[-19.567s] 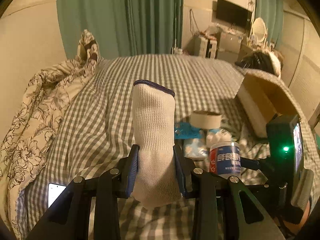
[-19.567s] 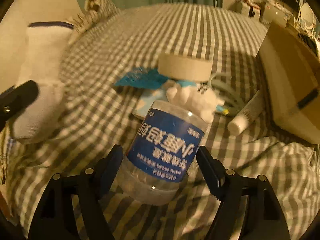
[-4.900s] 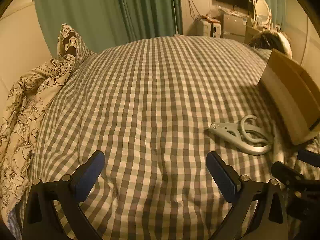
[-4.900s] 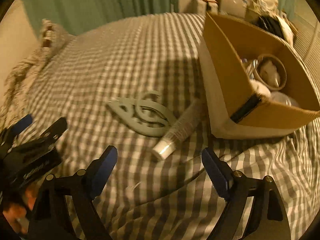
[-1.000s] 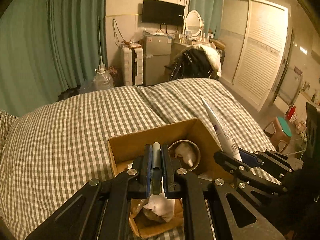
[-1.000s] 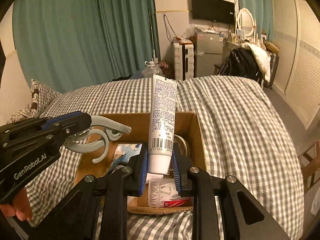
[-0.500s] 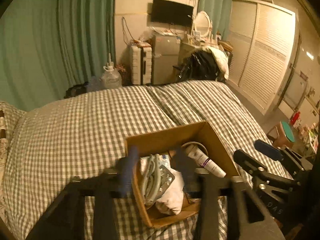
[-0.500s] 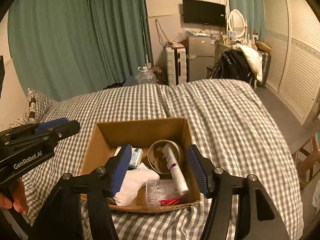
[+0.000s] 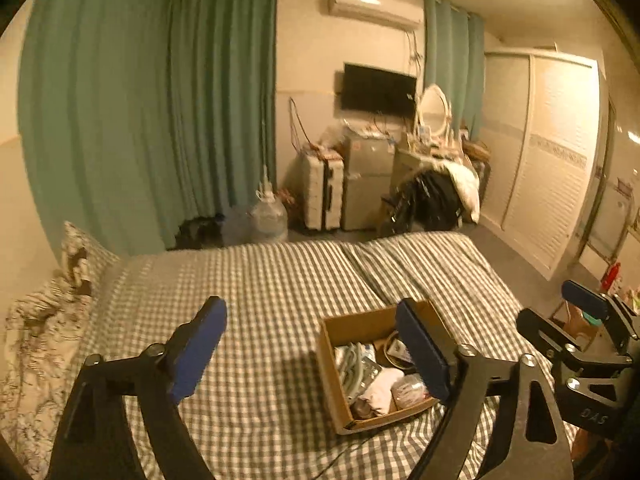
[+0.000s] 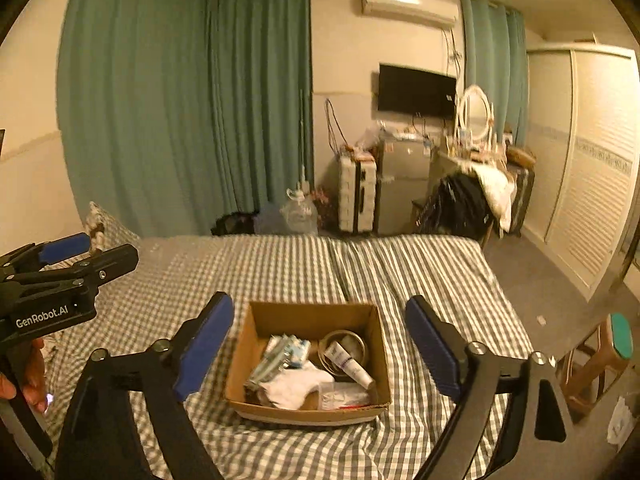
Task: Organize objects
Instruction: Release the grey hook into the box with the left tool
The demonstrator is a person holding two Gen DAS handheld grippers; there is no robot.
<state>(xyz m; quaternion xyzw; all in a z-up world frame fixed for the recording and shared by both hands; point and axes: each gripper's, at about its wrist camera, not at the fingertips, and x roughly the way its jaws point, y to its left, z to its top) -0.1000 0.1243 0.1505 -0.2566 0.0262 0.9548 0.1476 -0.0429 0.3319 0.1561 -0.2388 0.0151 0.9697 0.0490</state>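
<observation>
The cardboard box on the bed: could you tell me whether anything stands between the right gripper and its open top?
Nothing visible does. The right gripper is open above the cardboard box, whose top is uncovered, and the left gripper, also open, sits off to the side.

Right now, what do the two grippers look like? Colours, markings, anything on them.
Both are matte black frames with silver screw heads and blue pads on the fingers. The left gripper carries white "GenRobot.AI" lettering on its side, seen from the right camera. The right gripper shows faint "DAS" lettering, seen from the left camera.
</observation>
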